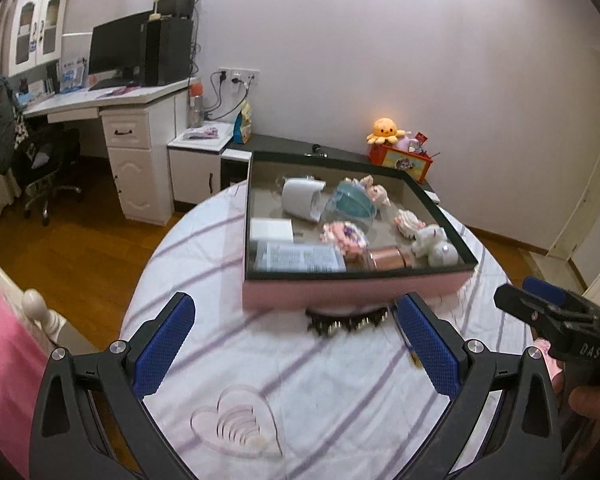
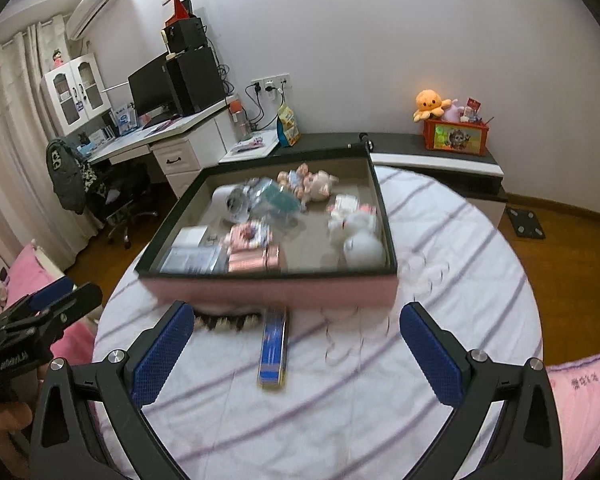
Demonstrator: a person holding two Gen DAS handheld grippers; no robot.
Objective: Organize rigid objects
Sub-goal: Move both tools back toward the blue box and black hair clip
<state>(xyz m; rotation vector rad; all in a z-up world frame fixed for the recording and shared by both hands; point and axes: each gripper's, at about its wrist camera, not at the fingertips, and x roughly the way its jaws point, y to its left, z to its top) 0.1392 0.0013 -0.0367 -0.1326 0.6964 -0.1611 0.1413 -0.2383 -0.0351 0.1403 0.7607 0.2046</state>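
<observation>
Pink box (image 2: 268,290) with black rim; white sheet (image 2: 340,412) striped purple; blue pads (image 1: 165,346); blue flat case (image 2: 274,346); orange plush (image 2: 431,103).

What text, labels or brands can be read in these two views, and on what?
"DAS": on the right hand-held gripper, seen from the left wrist.
Unreadable: white lettering on the left hand-held gripper.
Unreadable: print on the leaflet in the box.
Unreadable: print on the blue case.
Unreadable: stitched characters on the pink bedding.
</observation>
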